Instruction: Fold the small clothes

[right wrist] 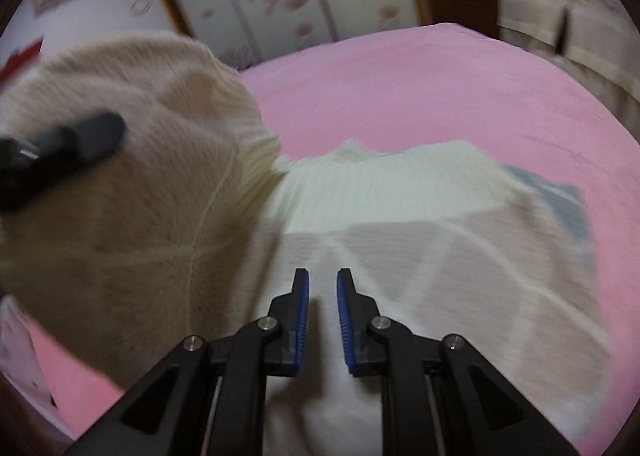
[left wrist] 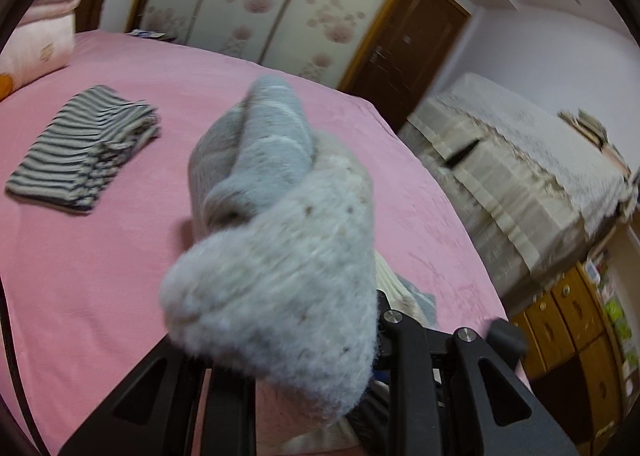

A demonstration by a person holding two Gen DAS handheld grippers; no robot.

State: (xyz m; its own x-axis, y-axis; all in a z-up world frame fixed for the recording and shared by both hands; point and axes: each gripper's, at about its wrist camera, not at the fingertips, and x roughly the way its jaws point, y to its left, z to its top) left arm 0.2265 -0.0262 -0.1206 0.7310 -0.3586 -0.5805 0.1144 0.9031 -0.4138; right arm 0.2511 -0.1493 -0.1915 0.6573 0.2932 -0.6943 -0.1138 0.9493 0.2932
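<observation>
A fuzzy knit sweater in cream, beige and grey-blue patches lies on the pink bed (right wrist: 440, 76). Its body (right wrist: 400, 208) is spread flat. In the left wrist view a bunched fold of the sweater (left wrist: 280, 236) is lifted off the bed and drapes over my left gripper (left wrist: 320, 356), which is shut on it; the fingertips are hidden under the fabric. The right wrist view shows that gripper (right wrist: 80, 136) at the left, raising the cream fold (right wrist: 140, 196). My right gripper (right wrist: 322, 288) hovers over the sweater's near part, blue pads a little apart with nothing between them.
A folded striped garment (left wrist: 84, 148) lies on the bed's far left, with stacked bedding (left wrist: 40, 36) behind it. A floral wardrobe (left wrist: 260, 4) and a brown door (left wrist: 408, 44) stand beyond the bed. Cloth-covered furniture (left wrist: 520, 176) and a wooden cabinet (left wrist: 572, 328) are to the right.
</observation>
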